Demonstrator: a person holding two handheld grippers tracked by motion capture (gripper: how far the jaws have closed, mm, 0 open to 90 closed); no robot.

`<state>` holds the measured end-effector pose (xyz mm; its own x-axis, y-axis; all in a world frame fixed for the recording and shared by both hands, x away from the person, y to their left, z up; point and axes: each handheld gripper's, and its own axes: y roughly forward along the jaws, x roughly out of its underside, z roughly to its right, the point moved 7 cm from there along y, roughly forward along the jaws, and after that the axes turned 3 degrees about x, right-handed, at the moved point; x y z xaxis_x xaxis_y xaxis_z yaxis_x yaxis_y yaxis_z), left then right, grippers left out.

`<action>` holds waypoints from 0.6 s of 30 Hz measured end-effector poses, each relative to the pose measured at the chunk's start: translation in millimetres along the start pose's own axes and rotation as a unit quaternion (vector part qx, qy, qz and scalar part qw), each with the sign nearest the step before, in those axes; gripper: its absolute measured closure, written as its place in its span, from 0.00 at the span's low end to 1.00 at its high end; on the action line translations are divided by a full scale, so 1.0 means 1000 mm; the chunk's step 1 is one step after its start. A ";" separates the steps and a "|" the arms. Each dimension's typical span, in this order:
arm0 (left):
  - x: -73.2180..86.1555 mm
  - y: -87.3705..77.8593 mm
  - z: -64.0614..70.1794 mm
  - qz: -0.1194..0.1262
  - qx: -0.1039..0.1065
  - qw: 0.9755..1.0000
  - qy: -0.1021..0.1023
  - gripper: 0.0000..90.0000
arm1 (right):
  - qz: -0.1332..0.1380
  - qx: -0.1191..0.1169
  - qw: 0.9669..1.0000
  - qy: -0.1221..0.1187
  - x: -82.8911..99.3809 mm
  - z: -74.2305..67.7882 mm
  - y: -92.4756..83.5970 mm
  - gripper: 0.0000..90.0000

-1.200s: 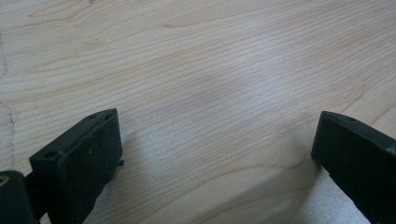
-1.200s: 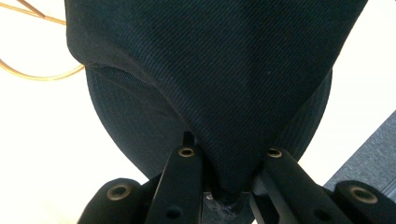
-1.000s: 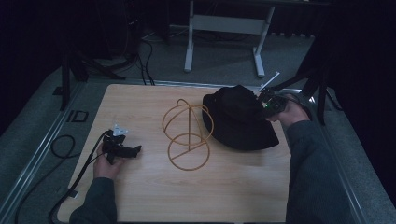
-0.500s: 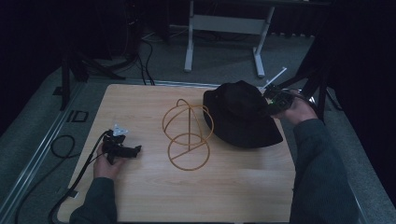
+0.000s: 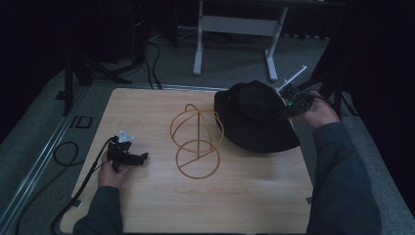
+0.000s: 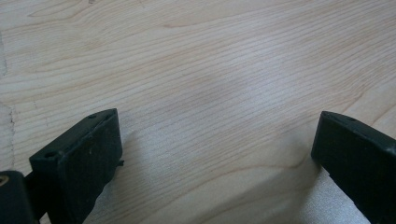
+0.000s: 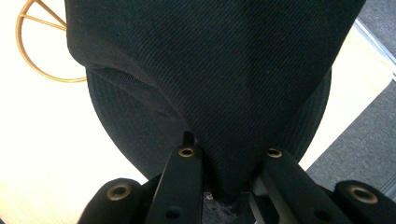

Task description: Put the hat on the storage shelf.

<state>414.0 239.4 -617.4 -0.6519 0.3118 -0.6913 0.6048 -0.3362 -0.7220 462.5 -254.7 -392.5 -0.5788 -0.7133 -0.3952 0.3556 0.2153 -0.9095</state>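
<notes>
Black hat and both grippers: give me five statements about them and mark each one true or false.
1. The right gripper is closed on the fabric of the black hat. True.
2. The left gripper holds the wire stand. False: its jaws stand open over bare tabletop with nothing between them.
3. The hat sits on top of the wire stand. False: the hat is beside the stand, on the right of it in the high view.
4. The wire stand is gold-coloured, with a round base ring. True.
5. The left hand rests near the table's left part in the high view. True.
</notes>
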 end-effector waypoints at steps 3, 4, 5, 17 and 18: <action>0.000 0.000 0.000 0.000 0.000 1.000 0.000 0.02 | -0.002 0.002 1.000 -0.003 0.000 0.001 -0.003 0.95; 0.000 0.000 0.000 0.000 0.000 1.000 0.000 0.02 | -0.001 0.004 1.000 -0.005 0.000 0.001 -0.005 0.95; 0.000 0.000 0.000 0.000 0.000 1.000 0.000 0.02 | -0.001 0.006 1.000 -0.005 0.000 0.001 -0.006 0.95; 0.000 0.000 0.000 -0.001 0.000 1.000 0.000 0.02 | 0.014 0.006 1.000 -0.007 -0.002 0.005 -0.022 0.95; 0.000 0.000 0.000 0.000 0.000 1.000 0.000 0.02 | 0.014 0.005 1.000 -0.009 -0.002 0.005 -0.022 0.95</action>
<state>413.9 239.5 -617.4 -0.6526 0.3119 -0.6906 0.6041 -0.3359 -0.7226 458.9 -261.4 -371.0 -0.5555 -0.7189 -0.4180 0.3781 0.2293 -0.8969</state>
